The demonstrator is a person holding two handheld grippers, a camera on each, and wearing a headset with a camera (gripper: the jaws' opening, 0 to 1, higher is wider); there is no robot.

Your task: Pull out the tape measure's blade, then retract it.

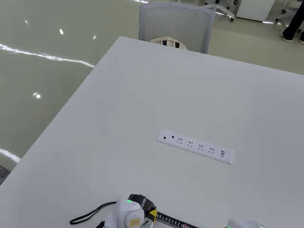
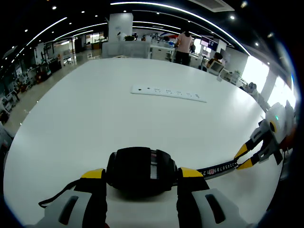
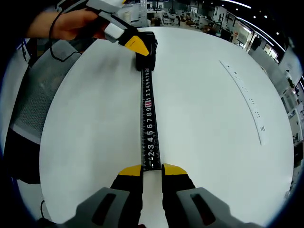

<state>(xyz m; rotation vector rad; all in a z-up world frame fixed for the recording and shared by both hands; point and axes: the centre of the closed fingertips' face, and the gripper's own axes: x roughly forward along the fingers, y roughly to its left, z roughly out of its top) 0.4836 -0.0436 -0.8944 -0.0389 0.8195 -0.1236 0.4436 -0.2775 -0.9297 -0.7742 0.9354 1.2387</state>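
The left tongs [image 2: 141, 174] clamp the tape measure [image 2: 137, 159] on the bench [image 1: 142, 95]; the right tongs [image 3: 152, 170] pinch its blade [image 3: 148, 114] tip. Draw straight and level, body held firm.

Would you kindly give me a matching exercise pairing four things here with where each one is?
Things: 1 case; 2 blade; 3 power strip; 4 chair.
Places: A at the far edge of the table; B gripped by the left gripper; C stretched from case to right gripper; D flat mid-table.
Pairs: 1-B; 2-C; 3-D; 4-A.
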